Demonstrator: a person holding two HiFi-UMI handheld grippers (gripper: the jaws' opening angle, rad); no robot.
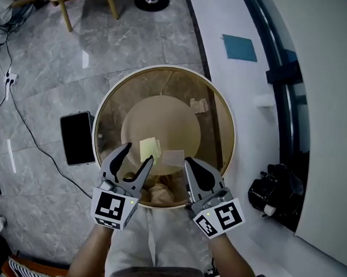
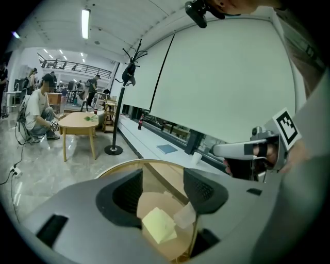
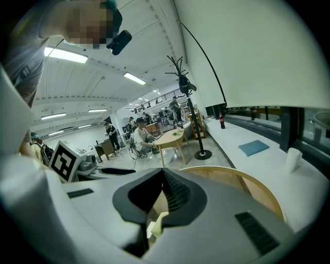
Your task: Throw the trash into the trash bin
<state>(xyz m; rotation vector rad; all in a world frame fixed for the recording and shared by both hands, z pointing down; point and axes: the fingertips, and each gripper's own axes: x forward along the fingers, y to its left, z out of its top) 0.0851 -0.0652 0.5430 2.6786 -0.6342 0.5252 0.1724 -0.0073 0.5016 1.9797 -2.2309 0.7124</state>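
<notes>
As far as I can see, the yellow note (image 1: pixel 149 148) is inside the trash bin (image 1: pixel 224 111), centre of the head frame, over the bin's pale bottom. Can't tell if it's resting there. A white scrap (image 1: pixel 173 158) is just beside it on the right, and a crumpled paper (image 1: pixel 199 105) sits by the wall, upper right inside the rim.

Left gripper (image 1: pixel 140 151) is over the lower-left rim with its jaws moderately apart and nothing between the pads. In its own view the note (image 2: pixel 159 225) shows through the gap, below the jaws.

Right gripper (image 1: pixel 188 160) is over the lower-right rim, jaws closed together with nothing pinched.

Outside the bin, a black tablet (image 1: pixel 78 138) lies on the grey floor at left, and a blue pad (image 1: pixel 239 47) lies on the white ledge (image 1: pixel 213 21) at upper right.
</notes>
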